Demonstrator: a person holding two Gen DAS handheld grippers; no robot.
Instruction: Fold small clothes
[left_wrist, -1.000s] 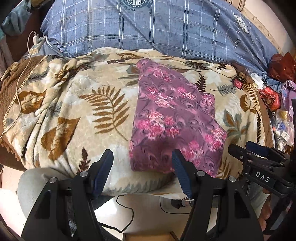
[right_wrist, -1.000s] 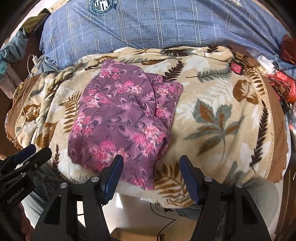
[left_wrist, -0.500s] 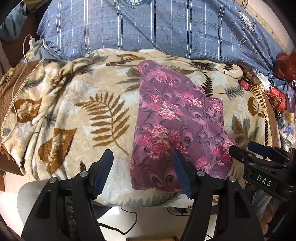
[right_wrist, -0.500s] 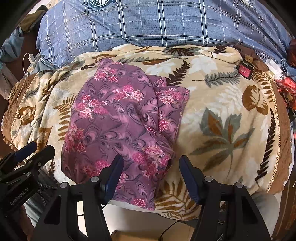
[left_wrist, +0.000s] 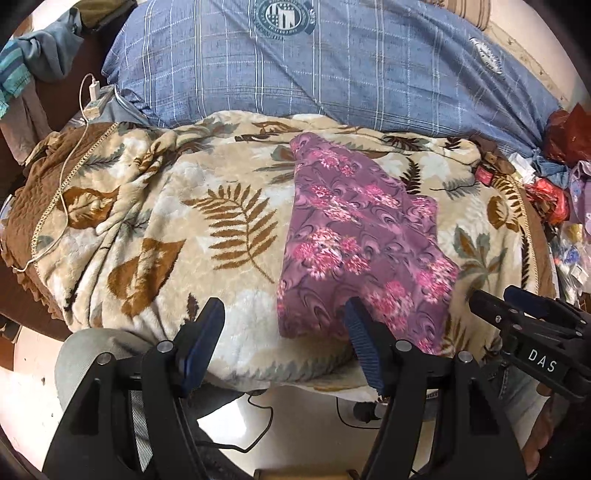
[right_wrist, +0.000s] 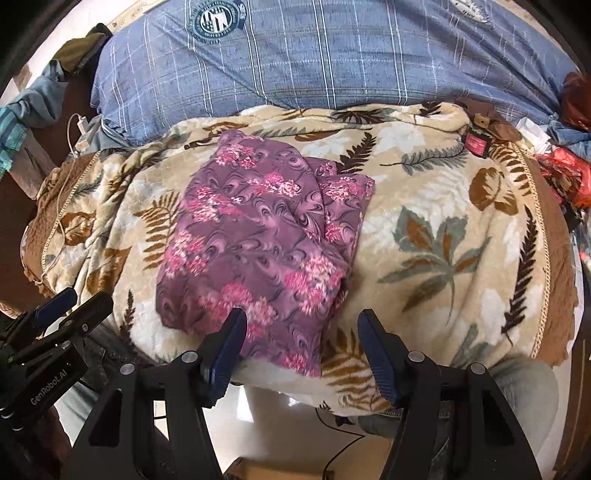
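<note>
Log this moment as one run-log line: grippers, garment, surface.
left gripper: open, empty | right gripper: open, empty | purple floral garment: lying partly folded on leaf-print blanket | contact: none

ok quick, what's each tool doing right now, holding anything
Left tool: open, holding nothing, near edge of the cloth.
Right tool: open, holding nothing, by the cloth's near corner.

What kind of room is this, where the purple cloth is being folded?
Most likely a bedroom at home. The purple floral garment lies on a plush leaf-print blanket spread over a bed, a large blue checked pillow sits behind it, and a white phone charger and loose clothes lie at the left.
</note>
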